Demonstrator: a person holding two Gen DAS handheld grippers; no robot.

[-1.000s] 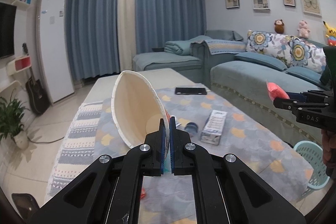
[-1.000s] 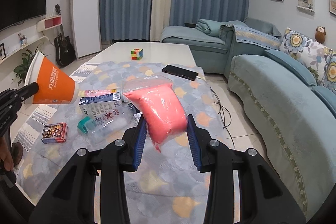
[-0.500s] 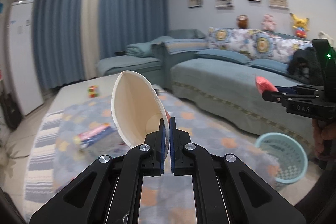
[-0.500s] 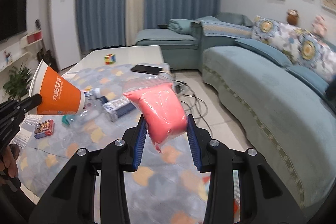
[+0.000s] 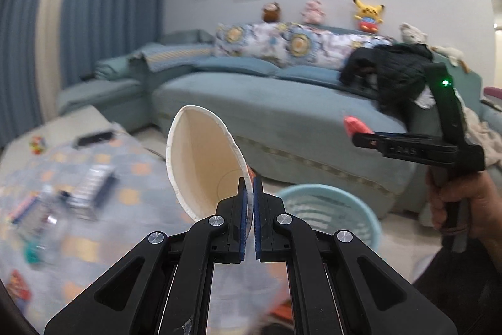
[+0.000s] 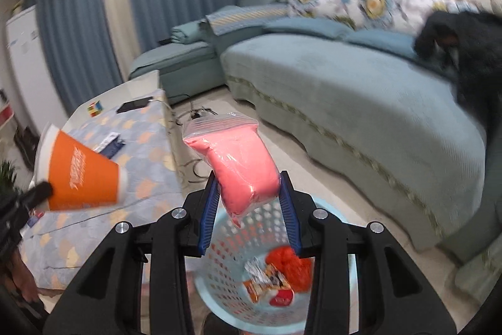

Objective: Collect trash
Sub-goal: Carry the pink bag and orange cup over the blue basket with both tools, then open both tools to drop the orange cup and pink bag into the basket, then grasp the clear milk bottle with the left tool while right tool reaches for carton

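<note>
My left gripper [image 5: 250, 187] is shut on the rim of an orange paper cup [image 5: 204, 159], whose white inside faces the left wrist camera; the cup [image 6: 83, 173] also shows at the left of the right wrist view. My right gripper [image 6: 249, 193] is shut on a clear zip bag of pink stuff [image 6: 241, 165] and holds it above a light blue plastic basket [image 6: 219, 266]. The basket [image 5: 329, 209] holds an orange wrapper and other trash [image 6: 276, 281]. The right gripper [image 5: 360, 137] also shows at the right of the left wrist view.
A low table with a patterned cloth [image 6: 141, 153] holds a phone [image 6: 133, 105], a puzzle cube [image 6: 95, 108], a carton [image 5: 94, 187], a bottle [image 5: 47, 218] and small boxes. A blue sofa [image 6: 360, 102] with a black jacket [image 5: 398, 74] stands behind. Cables [image 6: 194, 115] lie on the floor.
Both grippers have swung right, away from the table and toward the basket. The right gripper with the pink bag now hangs over the basket. Both holds are unchanged.
</note>
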